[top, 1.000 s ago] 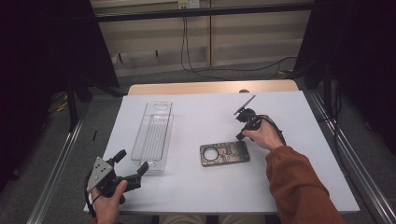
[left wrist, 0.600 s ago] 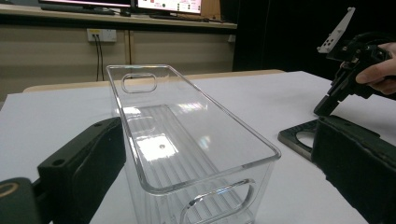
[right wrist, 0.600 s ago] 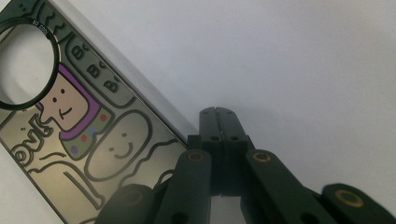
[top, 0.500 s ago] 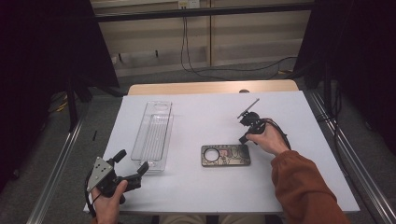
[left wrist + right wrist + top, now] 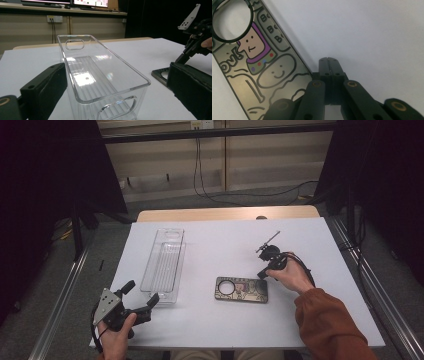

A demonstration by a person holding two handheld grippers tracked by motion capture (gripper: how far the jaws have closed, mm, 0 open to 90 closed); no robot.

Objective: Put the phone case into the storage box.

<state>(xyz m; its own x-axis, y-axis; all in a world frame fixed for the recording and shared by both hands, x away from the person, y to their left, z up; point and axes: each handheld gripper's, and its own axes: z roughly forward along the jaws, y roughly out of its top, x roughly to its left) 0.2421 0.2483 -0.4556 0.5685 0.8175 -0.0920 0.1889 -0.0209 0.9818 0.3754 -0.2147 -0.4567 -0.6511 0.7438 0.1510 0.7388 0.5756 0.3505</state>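
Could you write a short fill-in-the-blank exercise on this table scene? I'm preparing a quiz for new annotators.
1. The clear plastic bin lies to the ____ of the phone case in the high view.
2. The jaws of the right hand-held gripper are ____.
3. In the left gripper view, the near end of the bin sits between the ____ jaws of the left hand-held gripper.
4. The hole in the phone case is ____ in shape.

Missing words: left; shut; open; round

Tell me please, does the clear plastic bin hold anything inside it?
No, the clear plastic bin is empty: in the left gripper view its bare, see-through floor and walls show with nothing resting inside.
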